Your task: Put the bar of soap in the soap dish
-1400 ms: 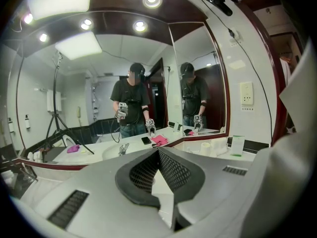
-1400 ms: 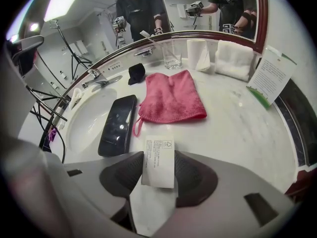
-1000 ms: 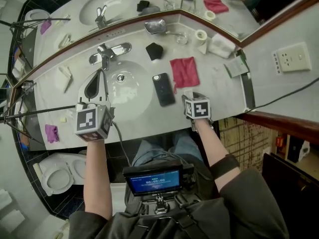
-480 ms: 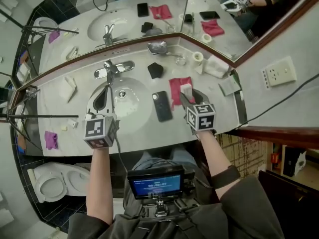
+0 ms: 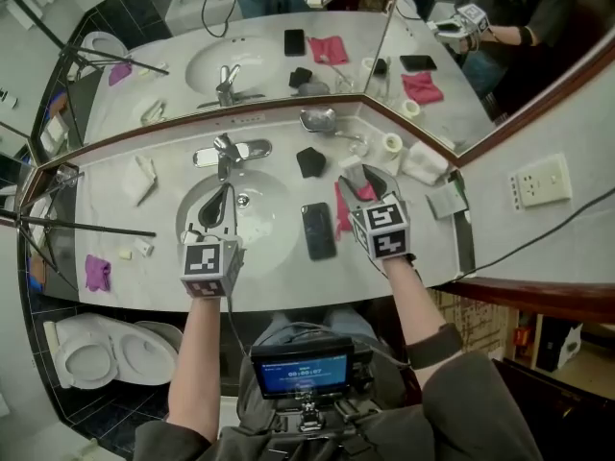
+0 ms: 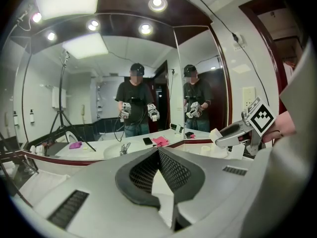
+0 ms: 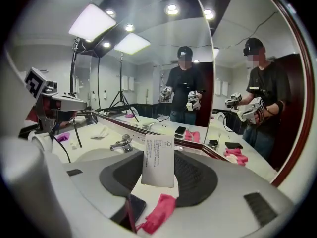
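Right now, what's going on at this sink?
A person works at a bathroom counter with a claw in each hand. The right claw is shut on the wrapped bar of soap, held in the air above the pink cloth and the phone. The left claw is shut and empty, over the sink basin. The soap is not yet in the metal soap dish at the back of the counter.

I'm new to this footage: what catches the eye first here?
The white paper-wrapped bar of soap stands clamped in the right gripper, above the pink cloth and black smartphone on the pale counter. The left gripper hangs shut and empty over the round white basin; angled mirrors behind double everything.
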`<state>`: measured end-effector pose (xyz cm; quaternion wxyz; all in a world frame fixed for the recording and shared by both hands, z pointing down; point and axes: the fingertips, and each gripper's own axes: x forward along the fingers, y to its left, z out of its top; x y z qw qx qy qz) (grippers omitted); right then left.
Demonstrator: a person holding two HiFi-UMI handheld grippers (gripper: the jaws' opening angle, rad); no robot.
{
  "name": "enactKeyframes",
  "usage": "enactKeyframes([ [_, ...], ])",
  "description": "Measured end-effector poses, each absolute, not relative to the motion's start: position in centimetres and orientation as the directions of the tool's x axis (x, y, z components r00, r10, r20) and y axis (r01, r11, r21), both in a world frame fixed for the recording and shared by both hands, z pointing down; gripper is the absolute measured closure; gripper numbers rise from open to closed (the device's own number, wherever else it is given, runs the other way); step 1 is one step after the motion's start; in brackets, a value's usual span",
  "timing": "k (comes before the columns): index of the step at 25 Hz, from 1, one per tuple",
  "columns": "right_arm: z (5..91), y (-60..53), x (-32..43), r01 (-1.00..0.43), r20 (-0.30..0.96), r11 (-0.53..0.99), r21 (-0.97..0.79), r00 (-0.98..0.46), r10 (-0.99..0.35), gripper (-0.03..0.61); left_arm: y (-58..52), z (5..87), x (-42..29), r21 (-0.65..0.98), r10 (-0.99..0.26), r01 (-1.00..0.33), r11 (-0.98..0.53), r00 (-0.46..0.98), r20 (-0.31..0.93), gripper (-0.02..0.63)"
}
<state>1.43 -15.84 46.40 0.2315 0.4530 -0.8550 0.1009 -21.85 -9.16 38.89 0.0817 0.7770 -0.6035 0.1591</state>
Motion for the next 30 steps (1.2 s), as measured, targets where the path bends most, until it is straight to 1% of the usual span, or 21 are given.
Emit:
enactKeyframes([
  [4,45.1,-19.3,0.2,-0.771,0.503,0.617,0.161,-0.474,-0.723,0.37,-10.6,39.4,-21.7,-0.084,-0.909,-0.959,-0.272,0.228,0.349,0.614],
  [9,45.5,-25.1,-0.3,-0.658,0.538,0.668,0.349,-0.443,-0.717,0.37,-13.0,40.1,-20.8,-0.047,-0.913,-0.968,-0.246,0.215,0.348,0.614],
  [16,49.4,-32.0,-1.7,-0.476,0.619,0.737,0.48,-0.412,-0.669,0.37,-16.3,43.7,-19.9,-0.049,-0.895,-0.958,-0.284,0.247,0.372,0.614],
  [22,53.6,-35.5,-3.6,-0.326,0.695,0.801,0.503,-0.399,-0.598,0.37,-18.3,46.0,-19.1,-0.051,-0.882,-0.948,-0.313,0.27,0.386,0.614],
  [26,56.4,-36.2,-5.4,-0.227,0.754,0.848,0.479,-0.389,-0.53,0.37,-19.3,46.5,-19.3,-0.024,-0.889,-0.96,-0.279,0.249,0.384,0.614],
  [30,59.1,-36.6,-6.6,-0.156,0.81,0.887,0.435,-0.363,-0.461,0.37,-19.9,47.6,-19.8,-0.03,-0.889,-0.96,-0.279,0.247,0.386,0.614],
])
